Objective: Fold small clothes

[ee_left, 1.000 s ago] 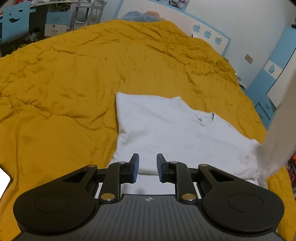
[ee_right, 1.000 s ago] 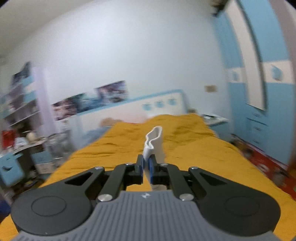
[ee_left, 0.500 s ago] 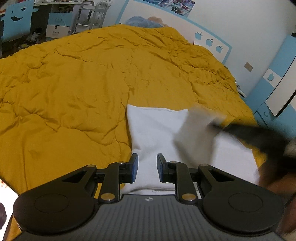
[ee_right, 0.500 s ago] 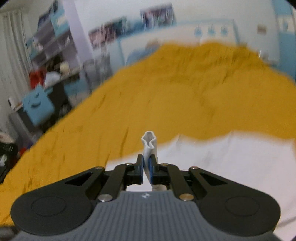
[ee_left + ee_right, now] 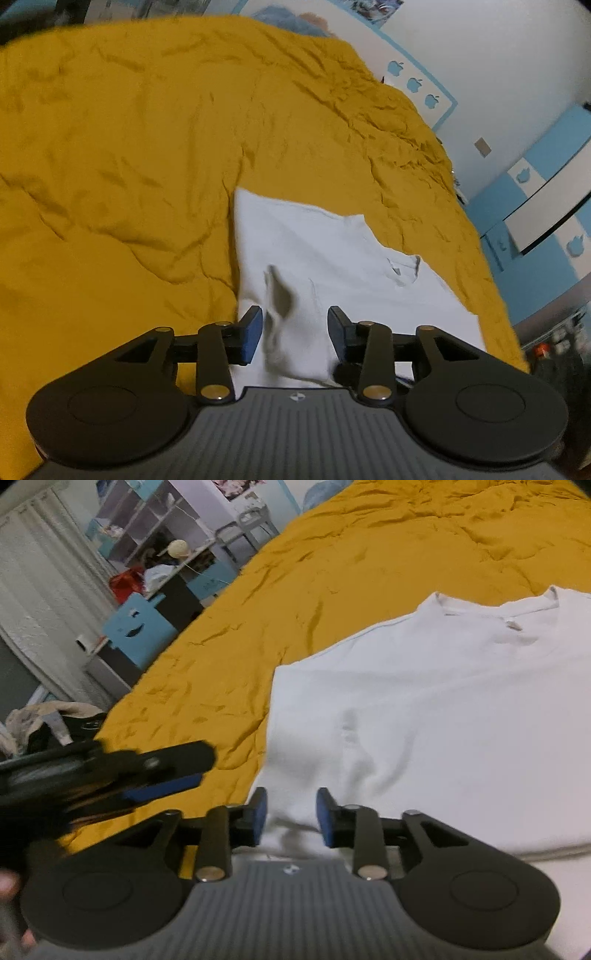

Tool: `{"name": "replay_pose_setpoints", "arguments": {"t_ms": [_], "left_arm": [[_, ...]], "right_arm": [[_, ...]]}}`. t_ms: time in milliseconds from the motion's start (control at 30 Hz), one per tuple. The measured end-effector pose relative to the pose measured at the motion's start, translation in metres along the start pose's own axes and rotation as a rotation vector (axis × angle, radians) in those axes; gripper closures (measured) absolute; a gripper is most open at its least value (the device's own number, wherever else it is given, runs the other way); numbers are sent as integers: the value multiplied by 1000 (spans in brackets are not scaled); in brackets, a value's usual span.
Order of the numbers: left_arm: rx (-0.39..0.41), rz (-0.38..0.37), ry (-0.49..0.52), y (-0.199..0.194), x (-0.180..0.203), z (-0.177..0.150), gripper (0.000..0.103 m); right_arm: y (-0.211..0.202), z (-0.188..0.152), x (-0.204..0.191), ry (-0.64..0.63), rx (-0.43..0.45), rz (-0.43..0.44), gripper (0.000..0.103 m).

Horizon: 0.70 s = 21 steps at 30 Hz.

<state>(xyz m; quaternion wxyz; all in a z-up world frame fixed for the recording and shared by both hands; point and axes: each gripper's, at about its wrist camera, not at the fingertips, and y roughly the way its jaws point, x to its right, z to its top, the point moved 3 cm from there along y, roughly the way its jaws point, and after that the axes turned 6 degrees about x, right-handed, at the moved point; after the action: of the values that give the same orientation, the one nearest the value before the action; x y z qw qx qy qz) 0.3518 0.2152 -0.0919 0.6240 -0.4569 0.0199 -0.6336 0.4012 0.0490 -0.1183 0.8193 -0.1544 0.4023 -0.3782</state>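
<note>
The white shirt (image 5: 443, 709) lay half folded (collar upper right) on the yellow blanket (image 5: 129, 147); both grippers, left (image 5: 294, 334) and right (image 5: 290, 818), had fingers apart, more folds remained

White shirt (image 5: 443, 709) on yellow quilt (image 5: 332, 561)

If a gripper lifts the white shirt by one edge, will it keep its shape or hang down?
The white shirt looks soft and wrinkled, so it would likely droop. It seems thin and light. On the rumpled yellow bedcover, pushing would probably bunch it.
</note>
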Motion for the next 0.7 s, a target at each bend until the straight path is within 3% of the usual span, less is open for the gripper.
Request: {"name": "replay_pose_setpoints", "arguments": {"t_ms": [100, 200, 333, 400, 433, 500, 633, 700], "left_arm": [[-55, -49, -89, 20, -8, -1, 51], [-61, -30, -127, 41, -16, 1, 51], [-87, 18, -105, 64, -15, 2, 52], [-85, 42, -72, 67, -11, 1, 67], [-74, 57, -50, 67, -8, 0, 69], [-36, 70, 2, 63, -2, -2, 94], [6, 81, 98, 56, 12, -2, 99], [6, 80, 114, 54, 18, 2, 100]], "right_arm": [[-35, 5, 21, 2, 19, 7, 69], [-74, -3, 53, 11, 59, -53, 69], [-136, -9, 103, 49, 163, -185, 69], [-169, -11, 127, 40, 220, -302, 69], [-186, -13, 138, 33, 241, -367, 69], [-214, -19, 157, 8, 267, -482, 69], [-245, -29, 191, -108, 258, -731, 61], [-246, -26, 203, -152, 246, -804, 61]]}}
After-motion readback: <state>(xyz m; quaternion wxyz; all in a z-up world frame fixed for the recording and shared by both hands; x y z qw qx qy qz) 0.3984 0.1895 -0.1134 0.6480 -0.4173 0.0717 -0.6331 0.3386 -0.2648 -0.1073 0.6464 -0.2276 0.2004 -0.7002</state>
